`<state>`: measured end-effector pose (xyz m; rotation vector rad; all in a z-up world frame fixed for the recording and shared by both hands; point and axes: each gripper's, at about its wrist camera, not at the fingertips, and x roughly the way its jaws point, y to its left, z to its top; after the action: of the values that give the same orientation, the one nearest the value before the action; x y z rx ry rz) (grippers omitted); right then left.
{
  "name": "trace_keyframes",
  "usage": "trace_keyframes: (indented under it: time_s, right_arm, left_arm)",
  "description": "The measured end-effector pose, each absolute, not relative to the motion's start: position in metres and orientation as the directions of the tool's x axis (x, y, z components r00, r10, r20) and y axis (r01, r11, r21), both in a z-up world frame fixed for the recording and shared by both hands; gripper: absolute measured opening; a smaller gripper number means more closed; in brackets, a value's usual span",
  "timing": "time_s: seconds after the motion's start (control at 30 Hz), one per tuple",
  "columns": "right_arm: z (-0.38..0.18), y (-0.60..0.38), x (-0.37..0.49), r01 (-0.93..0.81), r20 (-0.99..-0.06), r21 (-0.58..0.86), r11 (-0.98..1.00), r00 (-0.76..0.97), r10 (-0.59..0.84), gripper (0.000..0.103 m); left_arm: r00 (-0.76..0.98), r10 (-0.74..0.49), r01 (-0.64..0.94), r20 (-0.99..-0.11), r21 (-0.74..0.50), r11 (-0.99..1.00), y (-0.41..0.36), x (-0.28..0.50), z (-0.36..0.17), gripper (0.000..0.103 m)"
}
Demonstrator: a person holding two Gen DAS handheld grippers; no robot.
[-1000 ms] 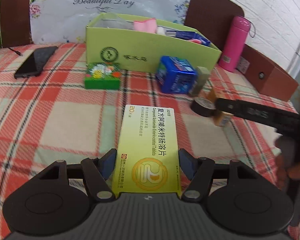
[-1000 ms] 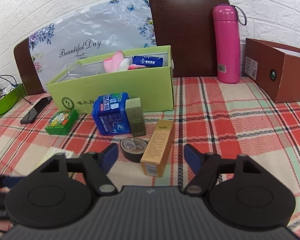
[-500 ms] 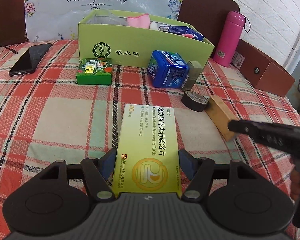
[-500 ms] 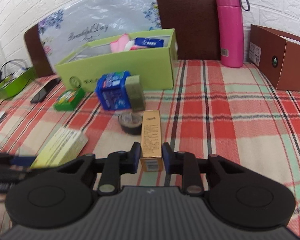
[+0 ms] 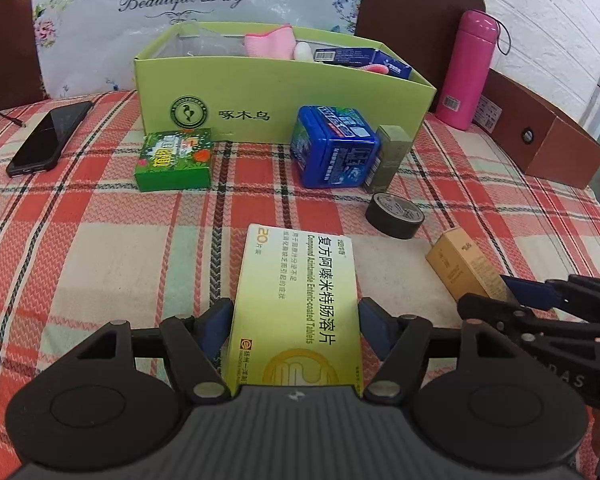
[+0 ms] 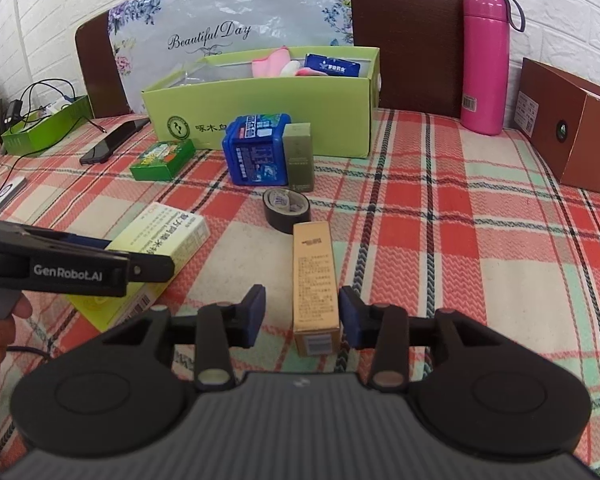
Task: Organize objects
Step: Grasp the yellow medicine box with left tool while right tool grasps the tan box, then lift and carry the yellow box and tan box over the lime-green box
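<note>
The left gripper (image 5: 295, 322) is closed on the yellow box (image 5: 296, 312), both pads pressed against its long sides, the box lying flat on the plaid cloth (image 5: 100, 264). The right gripper (image 6: 301, 317) is opening: the tan box (image 6: 314, 286) stands between its pads, a clear gap on the left side, the right pad just beside it. The green bin (image 5: 284, 98) is seen behind, near the blue tin (image 5: 334, 148) and tape roll (image 5: 395, 215)

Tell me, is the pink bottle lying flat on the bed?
No, the pink bottle stands upright near the headboard.
</note>
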<state>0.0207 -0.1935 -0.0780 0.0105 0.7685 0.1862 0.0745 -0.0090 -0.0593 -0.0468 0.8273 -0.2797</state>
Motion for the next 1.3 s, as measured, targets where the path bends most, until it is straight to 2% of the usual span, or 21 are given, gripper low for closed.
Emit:
trace_keyframes:
  time_s: [0.27, 0.4, 0.6, 0.87, 1.07, 1.3]
  right_arm:
    - [-0.085, -0.194, 0.028, -0.140, -0.697, 0.075, 0.987, 0.700, 0.153, 0.039]
    - [-0.089, -0.193, 0.027, -0.141, -0.705, 0.079, 0.987, 0.692, 0.155, 0.024]
    - [-0.079, -0.190, 0.021, -0.172, -0.686, 0.110, 0.979, 0.700, 0.200, 0.024]
    - [-0.038, -0.182, 0.028, -0.236, -0.593, 0.133, 0.963, 0.759, 0.268, 0.023]
    - [-0.007, -0.174, 0.053, -0.276, -0.523, 0.083, 0.958, 0.806, 0.278, 0.023]
    - [0.017, -0.158, 0.099, -0.287, -0.470, 0.021, 0.958, 0.843, 0.263, 0.023]
  left_arm:
    - [0.643, -0.254, 0.239, -0.723, -0.126, 0.963, -0.013, 0.072, -0.063, 0.071]
    - [0.643, -0.274, 0.247, -0.715, -0.146, 0.958, -0.010, 0.072, -0.062, 0.070]
    - [0.648, -0.311, 0.249, -0.695, -0.192, 0.949, -0.004, 0.069, -0.051, 0.069]
    - [0.722, -0.369, 0.280, -0.585, -0.240, 0.929, 0.008, 0.079, 0.003, 0.069]
    - [0.779, -0.377, 0.287, -0.501, -0.250, 0.925, 0.011, 0.104, 0.043, 0.069]
    - [0.813, -0.357, 0.268, -0.460, -0.249, 0.931, 0.007, 0.149, 0.070, 0.069]
